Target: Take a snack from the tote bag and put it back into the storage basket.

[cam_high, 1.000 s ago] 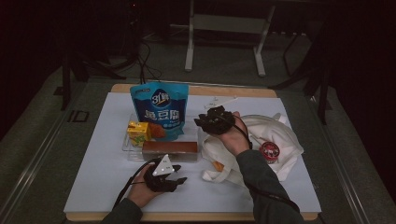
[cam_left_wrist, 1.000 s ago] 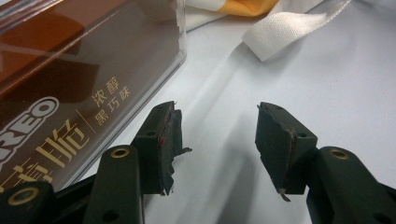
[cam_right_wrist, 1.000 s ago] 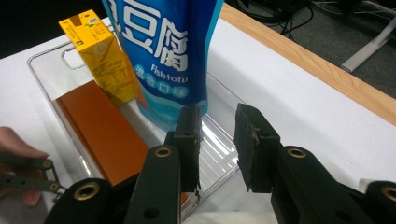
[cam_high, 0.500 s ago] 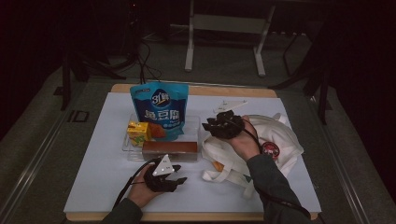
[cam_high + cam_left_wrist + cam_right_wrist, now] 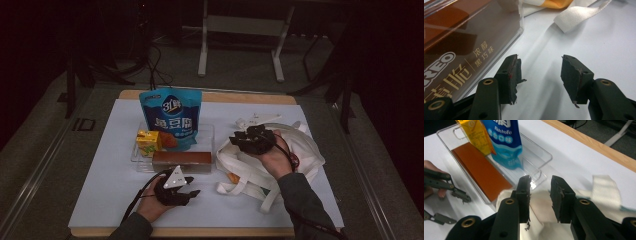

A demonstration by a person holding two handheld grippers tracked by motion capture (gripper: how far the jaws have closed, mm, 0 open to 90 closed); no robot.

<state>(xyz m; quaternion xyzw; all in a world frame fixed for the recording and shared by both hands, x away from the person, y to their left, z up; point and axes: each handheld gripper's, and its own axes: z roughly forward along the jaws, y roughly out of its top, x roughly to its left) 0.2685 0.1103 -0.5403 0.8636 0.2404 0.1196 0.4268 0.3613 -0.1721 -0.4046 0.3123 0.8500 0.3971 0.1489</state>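
Your right tool [image 5: 239, 138] hangs over the one white bag [image 5: 305, 150] with a small gap, holding nothing. Your left tool [image 5: 192, 186] rests on the bench [image 5: 100, 190] with a wide gap, empty, beside one brown box [image 5: 181, 160]. The one clear tray [image 5: 206, 131] also holds one blue pouch [image 5: 171, 117] and one yellow carton [image 5: 148, 141].

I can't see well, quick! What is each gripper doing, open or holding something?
Left gripper: open, holding nothing, beside the brown box.
Right gripper: open, nothing held, above the white bag.

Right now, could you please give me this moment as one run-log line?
left hand-held gripper: open, empty, beside brown box | right hand-held gripper: open, over white tote bag | blue pouch: upright in clear tray
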